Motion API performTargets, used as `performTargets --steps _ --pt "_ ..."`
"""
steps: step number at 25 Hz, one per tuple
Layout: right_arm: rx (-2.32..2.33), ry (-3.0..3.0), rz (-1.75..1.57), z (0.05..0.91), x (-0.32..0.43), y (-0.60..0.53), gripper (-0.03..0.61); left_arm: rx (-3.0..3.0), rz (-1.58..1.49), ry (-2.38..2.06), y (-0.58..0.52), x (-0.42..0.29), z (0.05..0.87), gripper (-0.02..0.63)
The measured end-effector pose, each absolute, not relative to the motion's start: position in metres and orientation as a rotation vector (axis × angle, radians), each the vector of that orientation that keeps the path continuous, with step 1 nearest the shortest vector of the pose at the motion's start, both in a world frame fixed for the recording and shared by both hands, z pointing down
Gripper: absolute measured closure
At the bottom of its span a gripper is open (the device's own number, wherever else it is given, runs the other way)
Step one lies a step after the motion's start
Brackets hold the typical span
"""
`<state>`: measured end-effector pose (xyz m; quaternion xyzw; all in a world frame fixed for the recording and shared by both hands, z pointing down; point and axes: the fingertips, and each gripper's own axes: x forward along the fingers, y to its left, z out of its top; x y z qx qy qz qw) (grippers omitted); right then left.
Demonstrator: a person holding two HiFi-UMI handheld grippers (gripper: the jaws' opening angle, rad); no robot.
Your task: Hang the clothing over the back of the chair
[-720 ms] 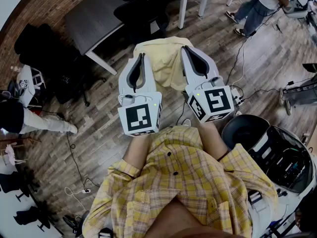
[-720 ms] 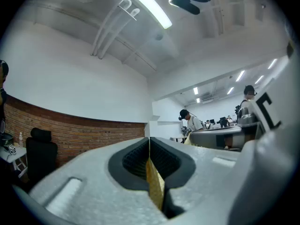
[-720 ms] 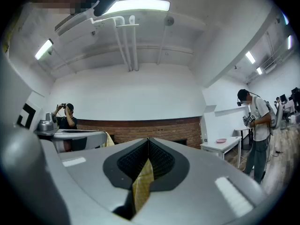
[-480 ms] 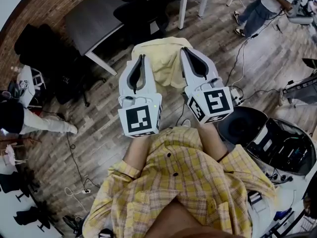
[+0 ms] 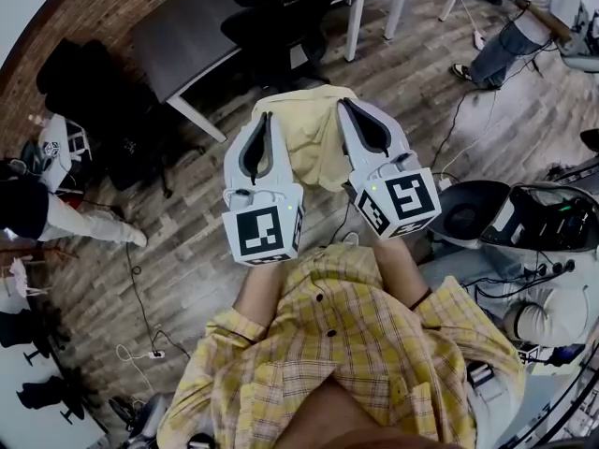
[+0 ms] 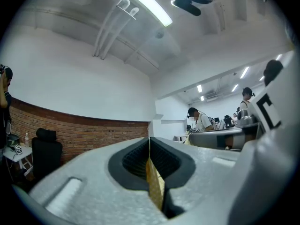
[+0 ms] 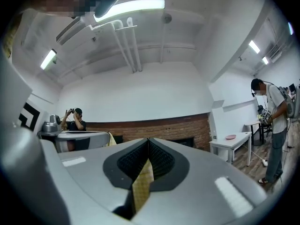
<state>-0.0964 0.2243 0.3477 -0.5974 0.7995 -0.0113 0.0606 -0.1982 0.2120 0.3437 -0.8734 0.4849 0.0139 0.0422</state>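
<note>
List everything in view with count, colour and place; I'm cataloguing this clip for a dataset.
garment: one, pale yellow, held up between the two grippers
chair: one, black, beyond the garment, at the table
table: one, dark top, white legs, top centre
floor: grey-brown wood planks, throughout
cables: several, dark, trailing over the floor
bystander in jeans: one, top right
bystander in dark top: one, left edge
left gripper: one, grey, shut on the garment
right gripper: one, grey, shut on the garment
shirt: one, yellow plaid, on the person, bottom centre
</note>
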Motion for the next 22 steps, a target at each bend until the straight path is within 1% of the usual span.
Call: performTargets --steps 5,15,22 --pt "-1.77 2.444 -0.054 0.347 -0.066 0.212 0.572 -2.643 0.037 1.526 0.202 -0.171 0.341 0.609" --pt "-1.724 2.494 -0.006 0.359 -0.025 0.239 0.572 -2.558 -0.011 1.596 0.236 -0.139 0.361 0.609" --pt "-1.733 2.476 -0.017 0.37 -0.015 0.227 0.572 -2.571 -0.069 1.581 0.223 -0.129 0.38 0.609"
